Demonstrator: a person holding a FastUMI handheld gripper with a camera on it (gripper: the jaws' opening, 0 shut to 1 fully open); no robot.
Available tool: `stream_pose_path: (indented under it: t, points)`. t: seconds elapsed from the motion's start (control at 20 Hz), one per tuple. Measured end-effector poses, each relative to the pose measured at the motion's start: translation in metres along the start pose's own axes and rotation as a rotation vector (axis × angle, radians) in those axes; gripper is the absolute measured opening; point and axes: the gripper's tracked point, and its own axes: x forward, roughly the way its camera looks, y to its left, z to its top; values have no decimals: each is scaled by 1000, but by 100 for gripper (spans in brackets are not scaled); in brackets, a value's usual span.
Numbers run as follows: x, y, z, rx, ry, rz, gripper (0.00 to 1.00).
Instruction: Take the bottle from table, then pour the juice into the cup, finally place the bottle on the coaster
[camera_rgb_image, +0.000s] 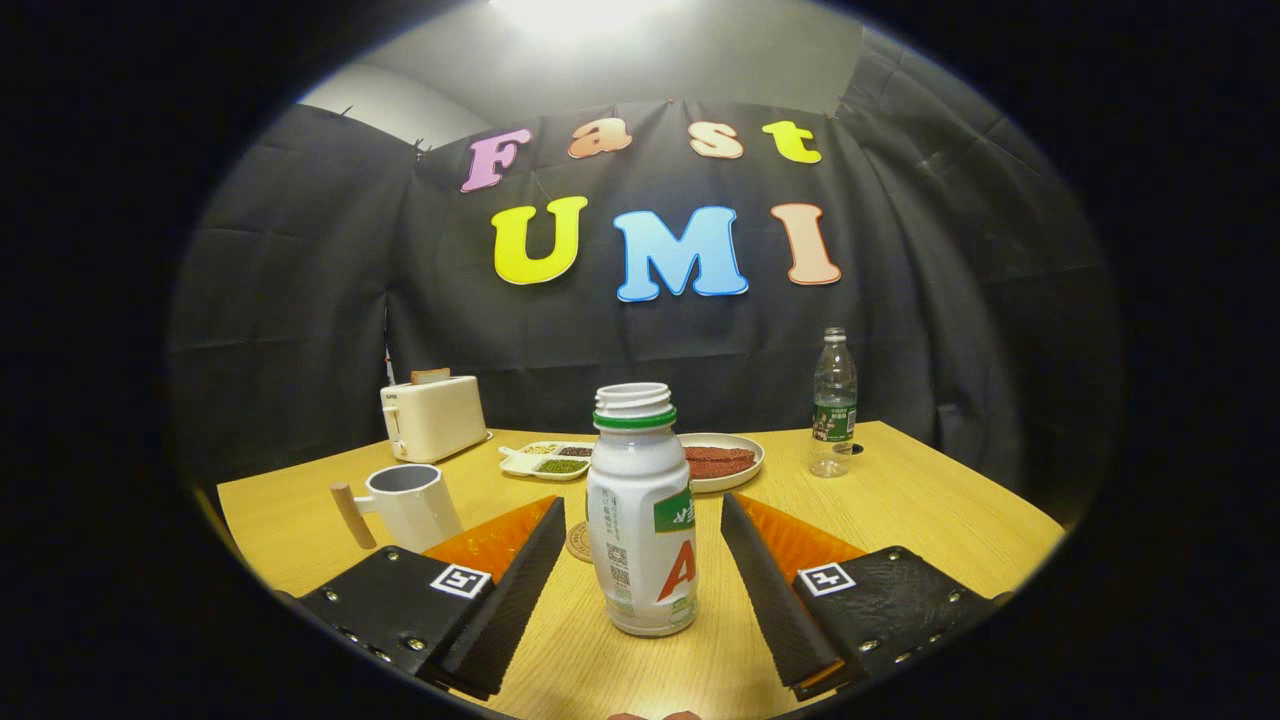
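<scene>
While the hand-held gripper (640, 560) gapes wide, gripping nothing, the uncapped bottle (642, 520) stands upright between its fingers, untouched, on the surface (930, 510); cup (405, 505) beyond left finger.

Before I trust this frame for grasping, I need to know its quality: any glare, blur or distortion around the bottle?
Gripper view: the white juice bottle is sharp, standing uncapped between the open fingers of the hand-held gripper; fisheye bends the table edge and booth wall; an overhead light blows out at the ceiling; the wooden tabletop is evenly lit, with only a soft sheen near the clear water bottle.
</scene>
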Motion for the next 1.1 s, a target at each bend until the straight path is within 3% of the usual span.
stream_pose_path:
  t: [0.55,0.6,0.7,1.1]
  points:
    - [42,-4,-22,-4,22,-95,97]
    - [42,-7,-25,-2,26,-102,95]
    - [45,-8,-23,-12,26,-105,75]
    - [50,-4,-16,-79,58,-69,71]
